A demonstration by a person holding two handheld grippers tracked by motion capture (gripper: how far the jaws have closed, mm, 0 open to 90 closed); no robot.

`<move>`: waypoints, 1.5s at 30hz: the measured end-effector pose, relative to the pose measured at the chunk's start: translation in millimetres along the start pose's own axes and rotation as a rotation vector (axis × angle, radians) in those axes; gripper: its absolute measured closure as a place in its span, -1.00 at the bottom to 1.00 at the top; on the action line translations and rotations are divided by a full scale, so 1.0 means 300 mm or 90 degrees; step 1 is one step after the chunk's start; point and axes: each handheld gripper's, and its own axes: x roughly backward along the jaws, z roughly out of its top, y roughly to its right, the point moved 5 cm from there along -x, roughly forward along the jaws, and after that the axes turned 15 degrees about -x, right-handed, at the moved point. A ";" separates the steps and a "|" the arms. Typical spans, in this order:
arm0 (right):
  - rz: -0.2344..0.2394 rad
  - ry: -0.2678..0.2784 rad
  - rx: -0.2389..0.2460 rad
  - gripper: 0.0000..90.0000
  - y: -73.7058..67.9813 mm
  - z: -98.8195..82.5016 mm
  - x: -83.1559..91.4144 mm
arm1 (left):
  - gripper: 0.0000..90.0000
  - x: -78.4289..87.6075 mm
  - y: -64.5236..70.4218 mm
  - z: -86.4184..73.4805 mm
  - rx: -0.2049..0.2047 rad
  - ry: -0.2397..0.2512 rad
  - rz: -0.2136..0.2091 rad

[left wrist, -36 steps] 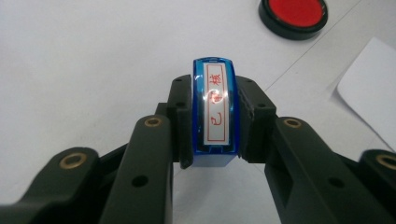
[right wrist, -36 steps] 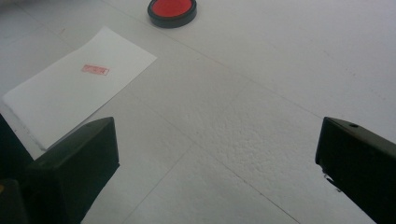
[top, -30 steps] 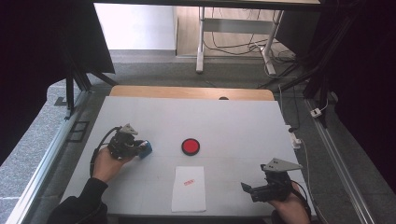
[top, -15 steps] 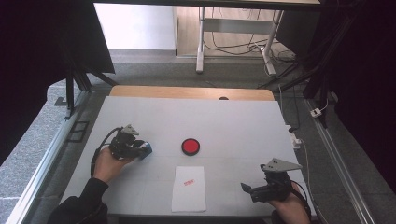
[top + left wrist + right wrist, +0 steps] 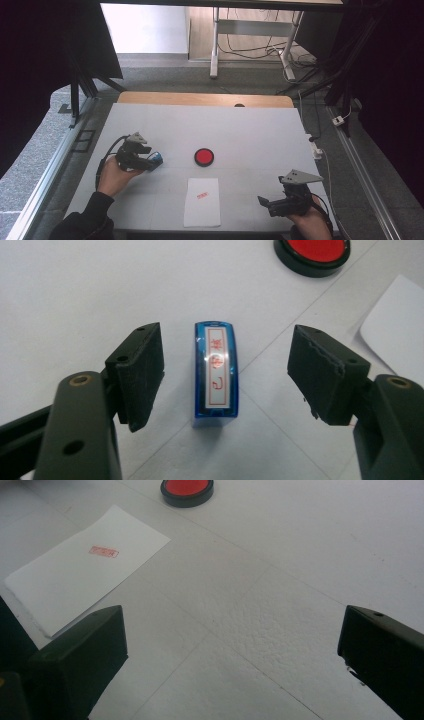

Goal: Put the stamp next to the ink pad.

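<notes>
Stamp (image 5: 215, 375) stands on the counter (image 5: 250, 130) between the pads of my left tool (image 5: 225, 377), whose jaws have just been opening and no longer touch it, so it rests alone, with the ink pad (image 5: 312, 251) farther off, while my right tool (image 5: 232, 650) waits wide apart.

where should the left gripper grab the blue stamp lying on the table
Grip the blue stamp across its two long sides, coming straight from above. It lies flat between the pads of the left gripper, whose jaws have just been opening, neither touching it.
</notes>
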 end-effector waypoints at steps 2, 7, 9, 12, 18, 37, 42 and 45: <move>0.001 0.000 0.000 -1.00 0.000 0.000 0.000 | -0.35 0.010 0.002 0.005 -0.005 0.006 -0.003; 0.003 0.000 -0.001 -1.00 0.000 0.000 0.000 | -0.50 0.038 0.008 0.018 -0.005 0.024 -0.009; 0.004 0.000 -0.001 -1.00 0.000 0.000 0.000 | -0.56 0.046 0.012 0.022 -0.003 0.029 -0.010; 0.004 -0.001 0.000 -1.00 -0.001 0.000 0.000 | -0.65 0.061 0.023 0.031 0.002 0.040 -0.014; 0.006 -0.001 0.001 -1.00 -0.001 -0.001 0.000 | -0.84 0.094 0.050 0.046 0.010 0.050 -0.015; 0.010 -0.002 0.003 -1.00 -0.002 -0.001 0.000 | -0.93 0.248 0.142 -0.017 0.062 0.125 -0.022; 0.009 -0.002 0.003 -1.00 -0.002 -0.001 0.000 | -0.94 0.286 0.171 -0.044 0.063 0.139 -0.016; 0.008 -0.002 0.005 -1.00 -0.002 -0.001 0.000 | -0.95 0.309 0.188 -0.062 0.062 0.147 -0.011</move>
